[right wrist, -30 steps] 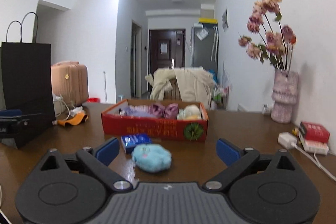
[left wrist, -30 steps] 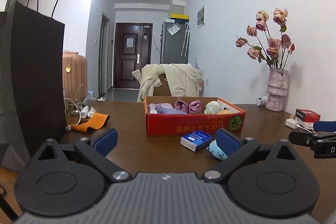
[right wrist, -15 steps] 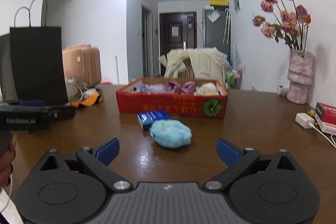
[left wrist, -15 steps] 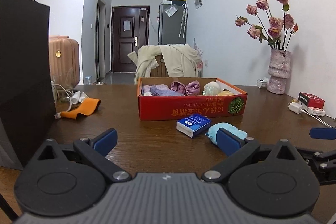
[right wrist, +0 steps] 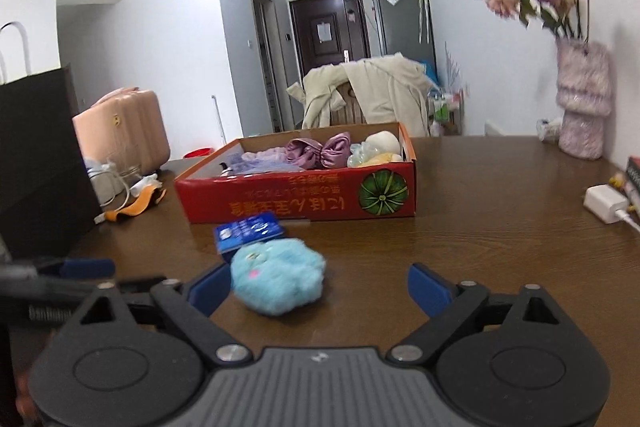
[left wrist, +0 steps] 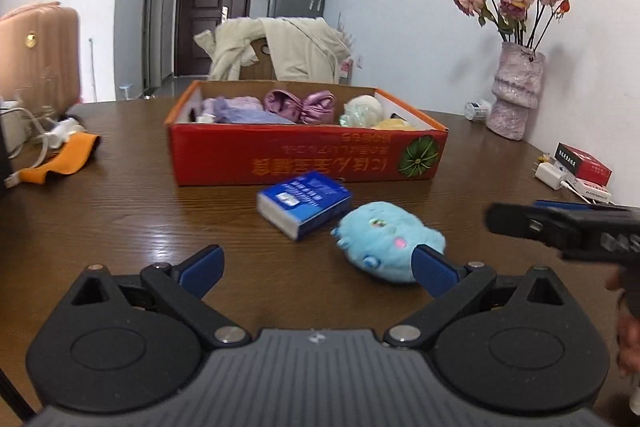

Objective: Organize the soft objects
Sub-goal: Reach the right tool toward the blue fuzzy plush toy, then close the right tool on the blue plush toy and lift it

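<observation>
Right gripper (right wrist: 318,285): jaws apart, just been narrowing, nothing clamped; blue plush toy (right wrist: 278,275) lies on the table (right wrist: 480,227) off-centre, against the left pad. Left gripper (left wrist: 316,267): apart, empty. Risk: closing now may nudge the toy into the tissue pack (right wrist: 249,230), short of the red box (right wrist: 296,199).

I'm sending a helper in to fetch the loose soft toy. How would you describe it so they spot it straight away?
Find the red cardboard box on the brown table. Just in front of its long printed side lies a blue tissue pack, and beside that, nearer the table's front, sits the light blue plush toy. It is the only fluffy, rounded thing outside the box; the pack is flat, dark blue and printed.
</observation>
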Demonstrator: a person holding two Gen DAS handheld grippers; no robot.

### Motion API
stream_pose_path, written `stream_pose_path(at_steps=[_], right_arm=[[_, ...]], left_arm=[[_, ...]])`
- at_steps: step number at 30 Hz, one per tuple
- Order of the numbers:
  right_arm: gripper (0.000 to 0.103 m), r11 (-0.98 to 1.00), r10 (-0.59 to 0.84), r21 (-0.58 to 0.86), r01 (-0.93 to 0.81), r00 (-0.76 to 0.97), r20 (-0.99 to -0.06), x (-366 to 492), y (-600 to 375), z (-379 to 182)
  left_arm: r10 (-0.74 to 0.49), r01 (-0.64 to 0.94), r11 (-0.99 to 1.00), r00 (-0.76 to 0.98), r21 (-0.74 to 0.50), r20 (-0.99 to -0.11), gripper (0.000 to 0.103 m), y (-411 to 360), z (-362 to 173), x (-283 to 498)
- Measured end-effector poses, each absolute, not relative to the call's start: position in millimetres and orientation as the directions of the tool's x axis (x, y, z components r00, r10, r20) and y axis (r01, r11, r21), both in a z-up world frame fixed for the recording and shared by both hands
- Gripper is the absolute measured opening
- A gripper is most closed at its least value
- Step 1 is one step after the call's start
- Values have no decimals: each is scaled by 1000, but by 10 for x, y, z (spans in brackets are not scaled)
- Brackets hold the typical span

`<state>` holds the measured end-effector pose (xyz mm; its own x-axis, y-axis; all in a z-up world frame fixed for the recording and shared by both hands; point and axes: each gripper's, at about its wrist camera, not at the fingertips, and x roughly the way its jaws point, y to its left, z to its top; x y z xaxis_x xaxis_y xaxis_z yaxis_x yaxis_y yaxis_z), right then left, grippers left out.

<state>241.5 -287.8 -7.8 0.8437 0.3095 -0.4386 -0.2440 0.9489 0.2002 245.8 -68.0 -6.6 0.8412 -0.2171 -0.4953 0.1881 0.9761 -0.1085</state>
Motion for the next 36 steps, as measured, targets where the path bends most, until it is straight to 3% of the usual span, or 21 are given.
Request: stream_pose_path(at_steps=[7,12,14,17,22,26,36], right_arm=[[71,897,426,338,-284,759,-493,3127,-2958,-258],[63,858,499,393,-330,717,-487,3490,-2849,-393],[52,844,525,404,-352,697,-489,3585,-2795,-442],[46,827,555,421,-373,663,-503,3600,-2762,-501],[43,809,580,441,-388,646,-496,3527,-2742,-549],[41,799,592,459,-388,637,-493,3532,-2755,-568],[37,790,604,472,-391,628,-490,3534,-2765,-580]], left_arm=[[-358,250,932,744,-262,-564,78,-802,-207,2860],[-436,284,898,688,-337,-580,53,-797,-328,3047],[-440,271,893,692,-359,-572,50,-712,-333,3065],[-440,249,888,708,-387,-553,51,-561,-342,3098],[-485,225,849,689,-477,-539,50,-391,-394,3211],[-523,257,826,680,-502,-513,35,-386,-399,3225],[-520,270,831,685,-486,-510,34,-438,-396,3208]])
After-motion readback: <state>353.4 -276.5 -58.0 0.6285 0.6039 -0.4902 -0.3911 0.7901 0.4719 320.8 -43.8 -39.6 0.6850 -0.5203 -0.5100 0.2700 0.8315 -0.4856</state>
